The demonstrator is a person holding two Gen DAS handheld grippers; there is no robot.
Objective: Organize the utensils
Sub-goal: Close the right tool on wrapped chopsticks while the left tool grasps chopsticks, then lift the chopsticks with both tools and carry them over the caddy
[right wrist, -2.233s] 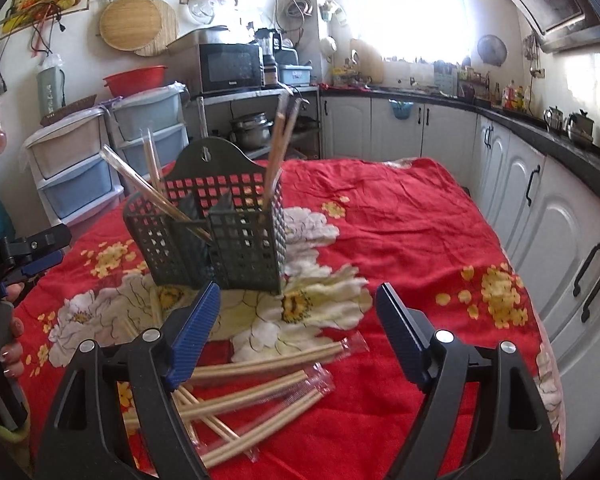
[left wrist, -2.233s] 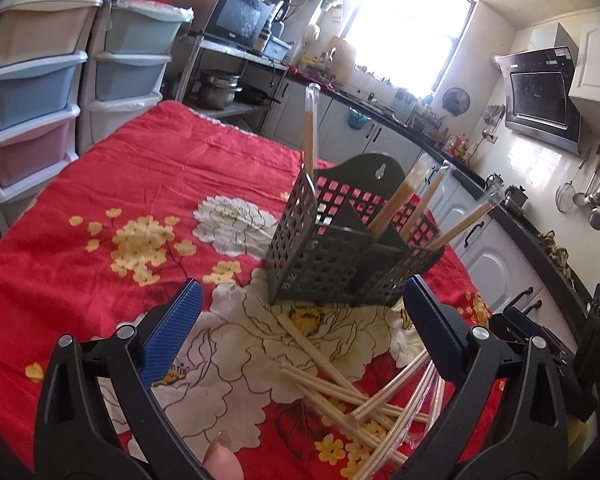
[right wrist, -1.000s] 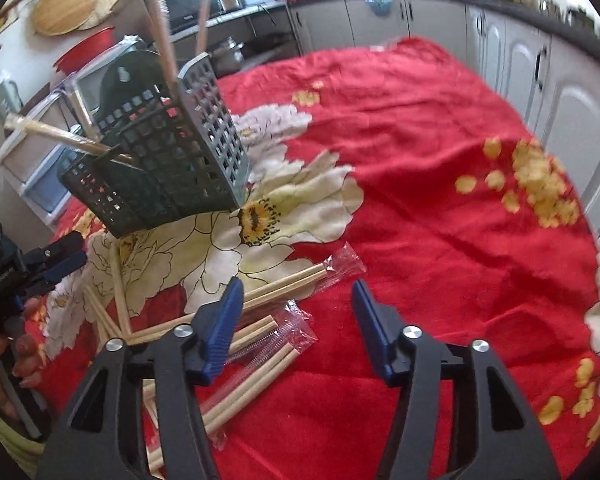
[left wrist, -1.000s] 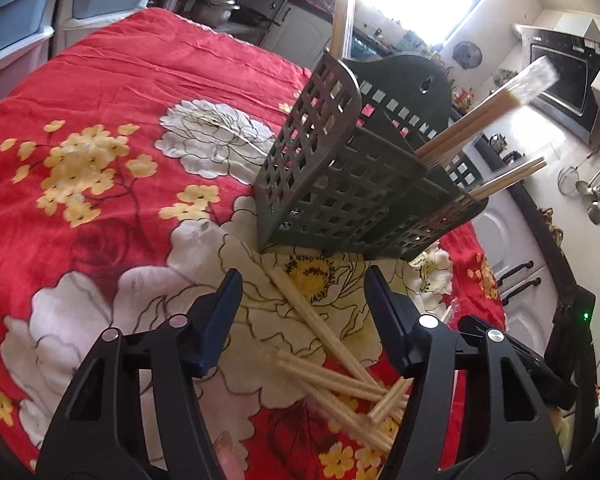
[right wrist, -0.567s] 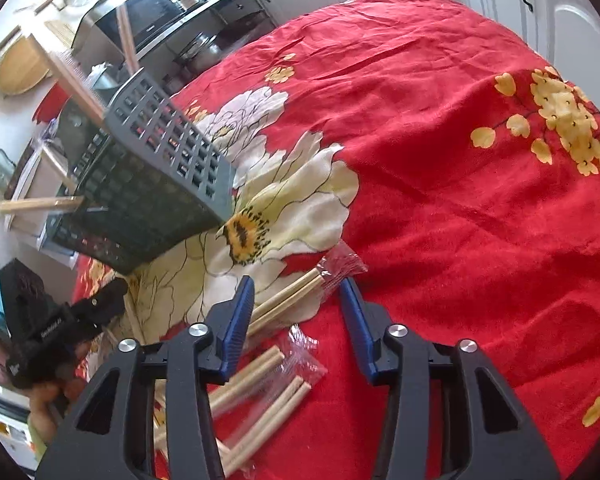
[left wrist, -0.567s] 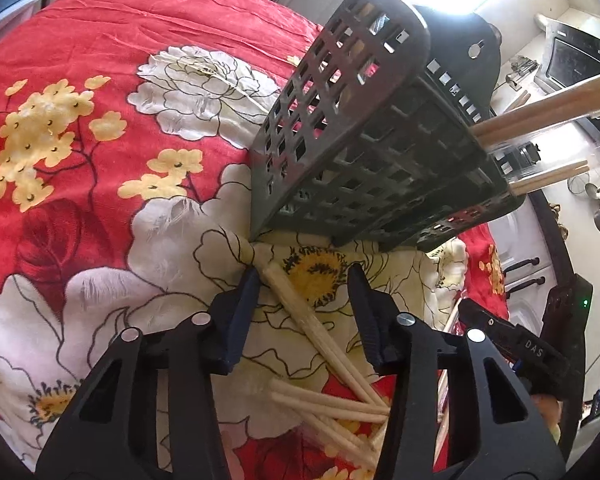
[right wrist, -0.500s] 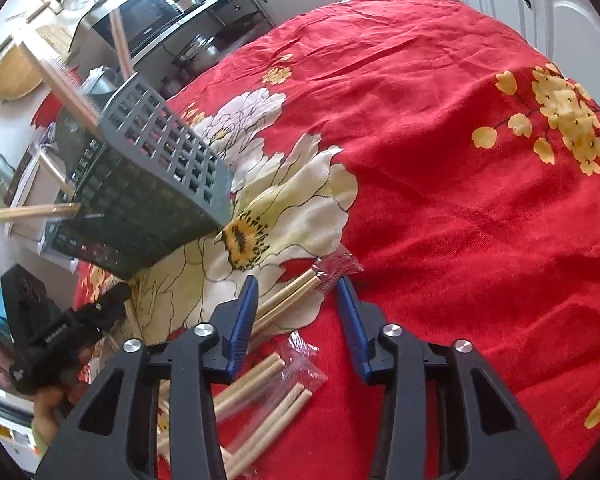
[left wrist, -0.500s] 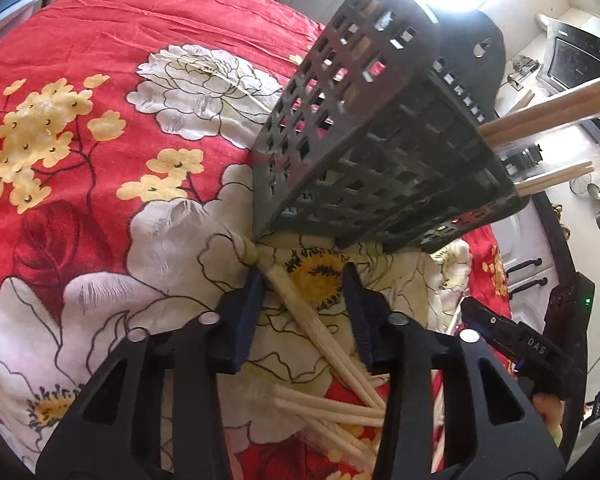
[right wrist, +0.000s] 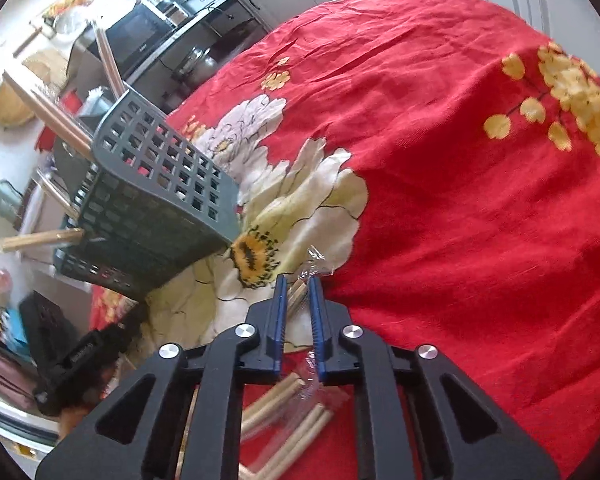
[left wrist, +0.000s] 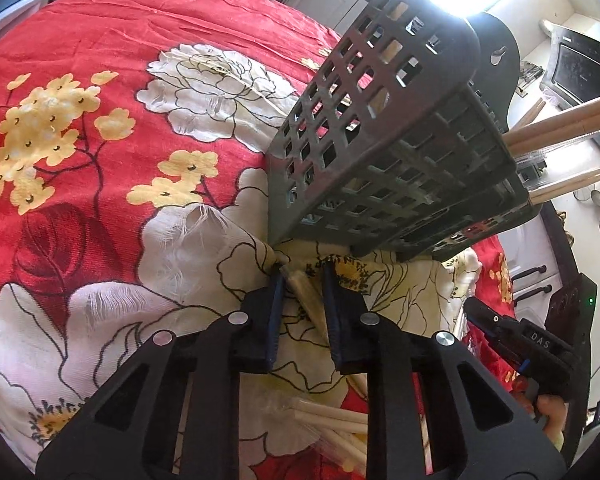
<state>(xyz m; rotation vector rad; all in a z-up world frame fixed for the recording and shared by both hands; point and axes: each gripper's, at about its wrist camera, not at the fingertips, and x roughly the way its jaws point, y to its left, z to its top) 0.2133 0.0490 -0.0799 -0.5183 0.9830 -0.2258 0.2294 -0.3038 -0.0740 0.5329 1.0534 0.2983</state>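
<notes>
Both jaws had just been closing: left hand-held gripper [left wrist: 302,276] clamped a chopstick pair [left wrist: 306,292] below the basket [left wrist: 380,152]; right hand-held gripper [right wrist: 298,284] pinched a wrapped pair [right wrist: 296,292] at lower centre — ready for lifting into the basket.

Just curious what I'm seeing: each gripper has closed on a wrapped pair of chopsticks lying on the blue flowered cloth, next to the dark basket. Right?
Nearly. The cloth is red, not blue, as both wrist views show. The rest holds: the left gripper and right gripper, jaws just closing, each pinch a wrapped pair of chopsticks beside the dark basket.
</notes>
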